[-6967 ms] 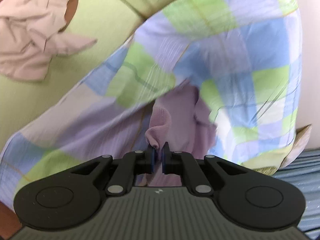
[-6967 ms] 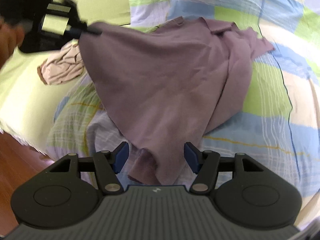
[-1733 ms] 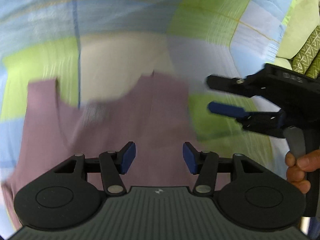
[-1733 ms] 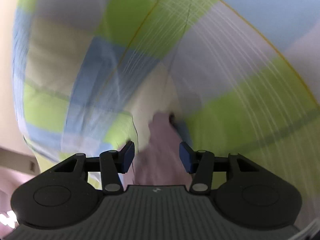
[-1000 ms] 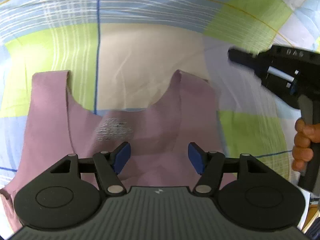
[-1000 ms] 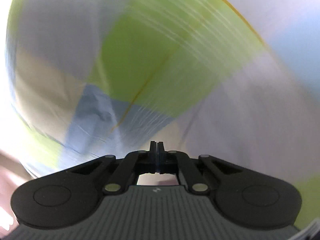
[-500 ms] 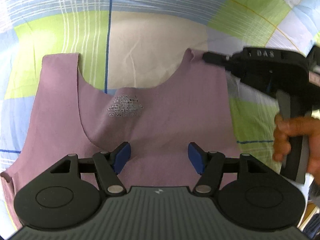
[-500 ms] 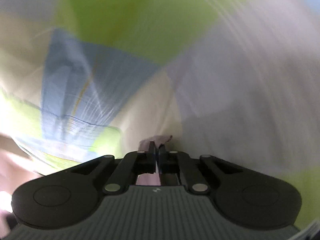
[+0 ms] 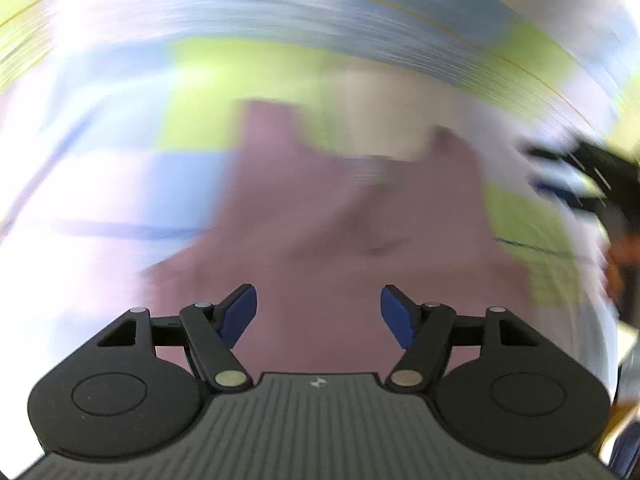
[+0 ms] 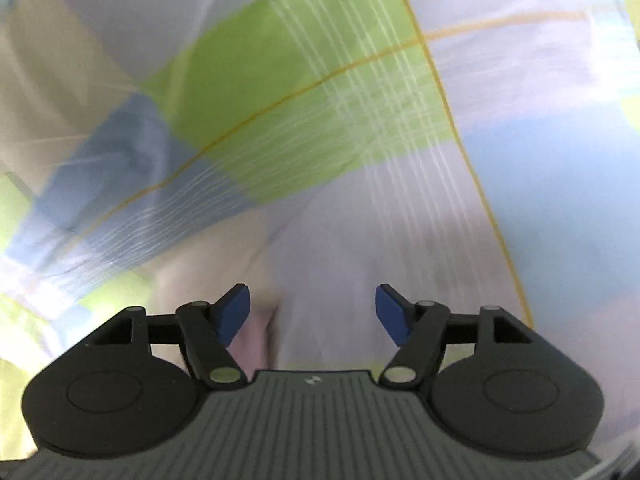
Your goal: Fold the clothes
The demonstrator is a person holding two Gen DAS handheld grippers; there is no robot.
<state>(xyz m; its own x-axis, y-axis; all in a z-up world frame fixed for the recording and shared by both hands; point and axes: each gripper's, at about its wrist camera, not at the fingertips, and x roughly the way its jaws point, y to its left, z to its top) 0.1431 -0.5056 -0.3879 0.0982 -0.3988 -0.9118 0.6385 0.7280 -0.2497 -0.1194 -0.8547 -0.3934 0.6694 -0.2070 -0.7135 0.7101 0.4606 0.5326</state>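
Left claw [image 9: 316, 314]: fingers apart, empty, poised over mauve tank top [image 9: 352, 224]. Tank top spread flat on checked bedsheet [image 9: 240, 68], straps pointing away. Right claw [image 10: 312, 312]: fingers apart, empty, close above bedsheet, strap tip just inside left finger [image 10: 232, 312]. Left view motion-blurred.

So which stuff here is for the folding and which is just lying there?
For the folding:
- purple tank top, spread flat
- left gripper, open over it
- right gripper, open, a bit of purple cloth by its left finger

Just there:
- checked bedsheet underneath everything
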